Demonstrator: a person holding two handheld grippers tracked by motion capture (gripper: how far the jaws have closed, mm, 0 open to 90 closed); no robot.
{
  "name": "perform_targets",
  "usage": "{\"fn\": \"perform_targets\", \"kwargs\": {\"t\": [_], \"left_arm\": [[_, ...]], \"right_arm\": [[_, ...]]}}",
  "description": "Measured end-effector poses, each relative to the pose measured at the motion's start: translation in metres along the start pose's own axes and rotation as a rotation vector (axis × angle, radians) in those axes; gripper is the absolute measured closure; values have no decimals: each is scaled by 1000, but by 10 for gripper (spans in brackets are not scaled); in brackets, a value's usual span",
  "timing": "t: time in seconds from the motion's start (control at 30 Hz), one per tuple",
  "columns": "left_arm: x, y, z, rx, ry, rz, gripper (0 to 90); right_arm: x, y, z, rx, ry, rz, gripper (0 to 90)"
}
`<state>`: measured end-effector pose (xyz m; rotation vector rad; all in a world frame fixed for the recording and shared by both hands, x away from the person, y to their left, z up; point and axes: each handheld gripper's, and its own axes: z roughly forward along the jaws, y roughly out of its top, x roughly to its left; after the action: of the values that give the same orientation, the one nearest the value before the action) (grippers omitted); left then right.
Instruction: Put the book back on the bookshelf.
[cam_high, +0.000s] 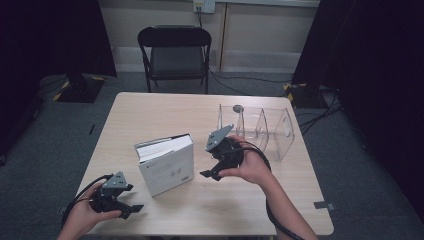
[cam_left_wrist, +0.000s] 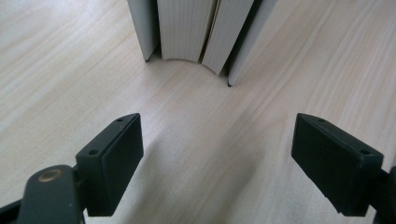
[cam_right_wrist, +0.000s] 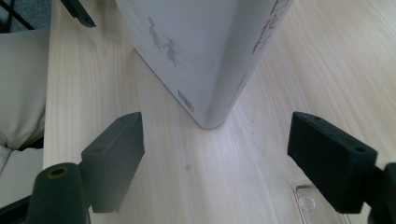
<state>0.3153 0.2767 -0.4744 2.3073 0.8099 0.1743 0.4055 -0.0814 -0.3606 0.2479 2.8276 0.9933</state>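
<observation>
- Sitting on grey carpet before a black folding chair (cam_high: 175, 52) and dark curtains, a pale wooden desk (cam_high: 150, 107) carrying everything.
- Standing upright near the desk's middle, a white hardcover book (cam_high: 167, 165), covers slightly splayed, likely for steadiness.
- Resting right of it, a clear acrylic divided organiser (cam_high: 262, 130), probably awaiting the book.
- Hovering low at the near left edge, left gripper (cam_high: 131, 207), jaws released, grasping nothing, facing the page edges.
- Hanging just right of the book, right gripper (cam_high: 209, 175), jaws likewise spread and empty, facing the spine.
</observation>
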Motion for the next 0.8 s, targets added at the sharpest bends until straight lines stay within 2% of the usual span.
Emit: {"fn": "perform_targets", "kwargs": {"t": [0.2,0.3,0.37,0.43,0.5,0.8], "left_arm": [[3,-9,7,3,-1,-17,165],[4,-12,7,-21,5,-29,158],[5,-14,8,-33,20,-9,155],[5,-17,8,-42,45,33,151],[5,-19,10,-56,49,64,135],[6,-25,12,-100,42,73,59]], "right_arm": [[-2,10,-2,4,-1,-14,184],[-1,15,-2,11,-3,-24,184],[-1,18,-2,13,-1,-30,184],[-1,22,-2,17,-3,-36,184],[-1,25,-2,15,-3,-41,184],[-4,37,2,33,-13,-56,184]]}}
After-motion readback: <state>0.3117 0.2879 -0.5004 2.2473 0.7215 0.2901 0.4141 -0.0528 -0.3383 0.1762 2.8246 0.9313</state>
